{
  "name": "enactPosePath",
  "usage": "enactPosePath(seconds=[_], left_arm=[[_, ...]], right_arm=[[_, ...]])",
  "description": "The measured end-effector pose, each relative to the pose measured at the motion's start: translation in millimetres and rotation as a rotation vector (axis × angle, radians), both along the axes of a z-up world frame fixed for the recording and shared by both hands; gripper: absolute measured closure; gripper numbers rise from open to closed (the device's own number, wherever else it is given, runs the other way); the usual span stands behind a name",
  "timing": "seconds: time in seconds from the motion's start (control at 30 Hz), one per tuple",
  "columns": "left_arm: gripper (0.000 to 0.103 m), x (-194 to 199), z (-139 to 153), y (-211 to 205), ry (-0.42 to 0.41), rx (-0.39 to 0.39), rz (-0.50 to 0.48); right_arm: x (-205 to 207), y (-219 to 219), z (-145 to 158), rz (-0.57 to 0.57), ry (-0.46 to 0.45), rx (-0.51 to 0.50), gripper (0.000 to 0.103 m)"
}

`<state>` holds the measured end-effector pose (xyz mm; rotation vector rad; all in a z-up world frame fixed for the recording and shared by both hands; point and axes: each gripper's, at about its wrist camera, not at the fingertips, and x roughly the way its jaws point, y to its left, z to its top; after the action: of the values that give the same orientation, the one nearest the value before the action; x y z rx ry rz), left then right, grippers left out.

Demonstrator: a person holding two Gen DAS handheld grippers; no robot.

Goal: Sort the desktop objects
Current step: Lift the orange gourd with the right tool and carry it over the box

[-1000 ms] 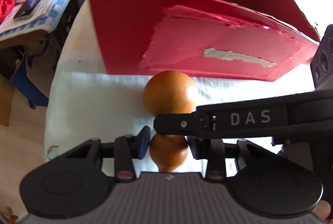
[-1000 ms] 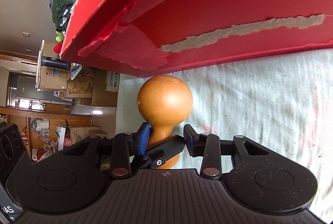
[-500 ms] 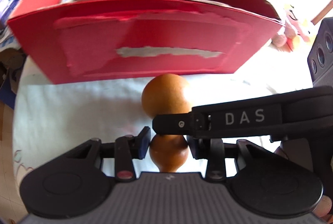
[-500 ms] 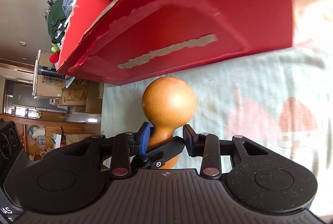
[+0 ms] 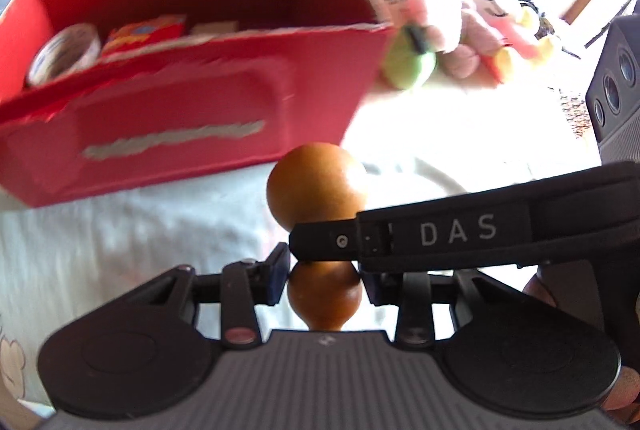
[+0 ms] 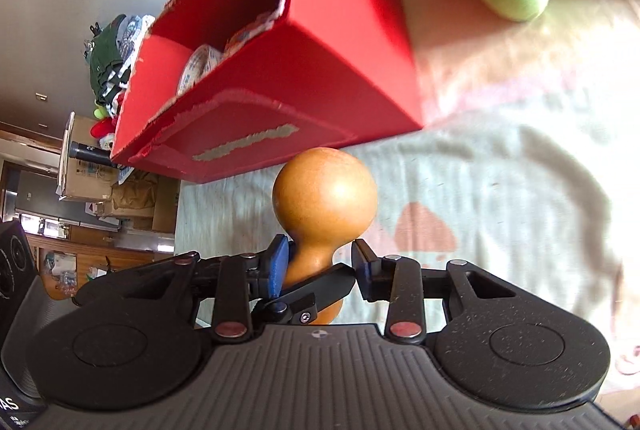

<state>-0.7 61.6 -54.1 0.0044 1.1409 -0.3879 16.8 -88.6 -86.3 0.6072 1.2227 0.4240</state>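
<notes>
The left gripper (image 5: 324,280) was closed on the small lobe of the gourd (image 5: 316,186), one pad against each side. The right gripper (image 6: 318,262) reached across from the right, at a right angle to the left one. Its left pad (image 6: 277,262) touched the gourd's neck; the right pad stood just off it. A finger (image 5: 540,290) showed at the right.
</notes>
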Motion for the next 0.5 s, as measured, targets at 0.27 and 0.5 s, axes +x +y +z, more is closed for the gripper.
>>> enactPosePath(seconds=[0.27,0.5], left_arm=[[0.066,2,30,-42,-0.082,-0.022,-0.075],[0.066,15,66,-60,-0.178,-0.022,-0.108]], right_arm=[[-4,-39,28,-0.048,-0.101,-0.037,0.065],[8,-51,58,-0.052,-0.206,-0.046,0.065]])
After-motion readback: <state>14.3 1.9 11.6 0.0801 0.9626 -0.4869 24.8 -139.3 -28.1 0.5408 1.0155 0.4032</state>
